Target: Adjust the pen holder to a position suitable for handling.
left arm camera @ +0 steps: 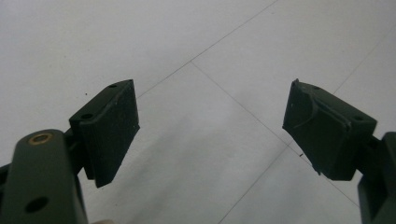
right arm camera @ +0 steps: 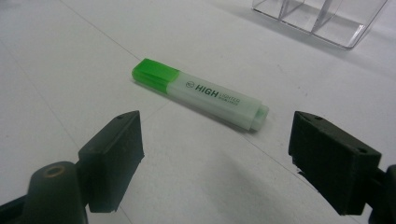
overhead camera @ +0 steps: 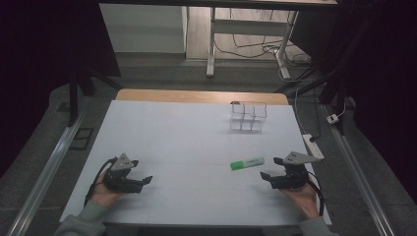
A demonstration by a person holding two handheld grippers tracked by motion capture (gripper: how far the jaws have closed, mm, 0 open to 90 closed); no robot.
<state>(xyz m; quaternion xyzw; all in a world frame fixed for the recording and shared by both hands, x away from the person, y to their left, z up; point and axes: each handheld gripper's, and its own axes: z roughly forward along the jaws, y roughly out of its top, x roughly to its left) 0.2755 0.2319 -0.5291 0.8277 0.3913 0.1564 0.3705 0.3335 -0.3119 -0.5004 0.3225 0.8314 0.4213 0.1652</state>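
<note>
While both tools rest low over the white desk (overhead camera: 196, 132), the green highlighter (overhead camera: 247, 163) lies flat at about 10 o'clock from the right tool (overhead camera: 269, 177), near it but untouched. Right tool: released, jaws wide. Left tool (overhead camera: 145, 180): released, jaws empty. A clear compartment organizer (overhead camera: 248, 117) stands at 12 o'clock of the highlighter.

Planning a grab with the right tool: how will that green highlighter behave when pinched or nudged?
The highlighter looks like stiff, light plastic, so it probably won't bend. Its smooth barrel may slip between pads. Lying flat on the white table, it looks flattish, so it likely slides rather than rolls.
</note>
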